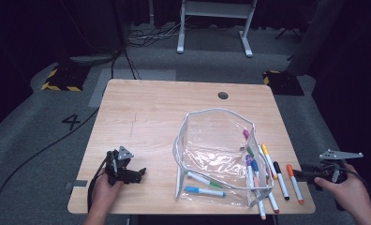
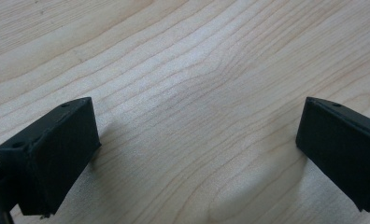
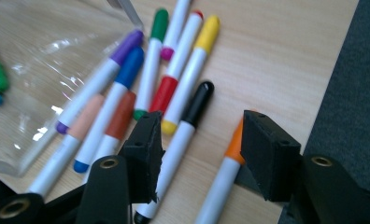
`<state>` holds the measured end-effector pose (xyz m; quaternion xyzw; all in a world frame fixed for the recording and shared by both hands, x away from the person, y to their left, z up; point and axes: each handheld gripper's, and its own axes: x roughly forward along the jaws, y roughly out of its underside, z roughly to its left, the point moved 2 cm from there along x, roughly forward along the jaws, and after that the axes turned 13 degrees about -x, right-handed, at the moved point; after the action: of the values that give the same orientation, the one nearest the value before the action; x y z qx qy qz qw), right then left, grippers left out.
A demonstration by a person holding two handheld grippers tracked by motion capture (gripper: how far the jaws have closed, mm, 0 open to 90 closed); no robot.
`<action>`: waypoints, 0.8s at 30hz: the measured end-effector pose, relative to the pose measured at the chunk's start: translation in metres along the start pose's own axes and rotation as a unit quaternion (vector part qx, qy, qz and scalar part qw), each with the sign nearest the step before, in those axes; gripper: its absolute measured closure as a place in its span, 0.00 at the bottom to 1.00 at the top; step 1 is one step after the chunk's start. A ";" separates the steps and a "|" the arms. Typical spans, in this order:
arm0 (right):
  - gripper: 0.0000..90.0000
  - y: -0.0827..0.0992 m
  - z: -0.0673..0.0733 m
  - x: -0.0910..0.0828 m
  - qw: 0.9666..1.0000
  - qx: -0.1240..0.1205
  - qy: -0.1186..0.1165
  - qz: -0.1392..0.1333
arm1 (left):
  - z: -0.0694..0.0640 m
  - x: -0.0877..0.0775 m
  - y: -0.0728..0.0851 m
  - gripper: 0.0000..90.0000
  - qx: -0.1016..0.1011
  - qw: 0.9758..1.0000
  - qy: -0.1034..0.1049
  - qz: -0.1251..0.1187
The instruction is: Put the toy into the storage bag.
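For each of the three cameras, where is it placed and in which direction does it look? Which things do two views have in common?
High view: above the person's side, looking forward and down on the table; both forearms, left gripper and right gripper show.
Left gripper view: on the left gripper, looking down at bare wood between open jaws.
Right gripper view: on the right gripper, facing the markers; jaws open.
Shared: the orange-capped marker and the clear pouch, in the high and right gripper views.

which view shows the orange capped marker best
The right gripper view: the orange-capped marker lies close up between the open jaws of the right hand-held gripper. The high view shows it small, by the table's right edge.
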<state>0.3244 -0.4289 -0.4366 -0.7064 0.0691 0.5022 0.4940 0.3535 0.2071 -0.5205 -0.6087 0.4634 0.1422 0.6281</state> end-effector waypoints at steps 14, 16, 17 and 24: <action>0.63 0.036 -0.003 0.033 0.998 0.021 0.013 0.060 | 0.000 0.000 0.000 0.00 0.000 1.000 0.000 0.000; 0.66 0.038 -0.002 0.036 0.997 0.021 0.019 0.068 | 0.000 0.000 0.000 0.00 0.000 1.000 0.000 0.000; 0.69 0.038 -0.002 0.037 0.997 0.019 0.019 0.073 | 0.000 0.000 0.000 0.00 0.000 1.000 0.000 0.000; 0.78 0.036 0.005 0.038 0.994 0.013 0.051 0.090 | 0.000 0.000 0.000 0.00 0.000 1.000 0.000 0.000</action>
<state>0.3183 -0.4282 -0.4891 -0.7156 0.1646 0.5068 0.4517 0.3535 0.2072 -0.5205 -0.6086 0.4635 0.1421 0.6281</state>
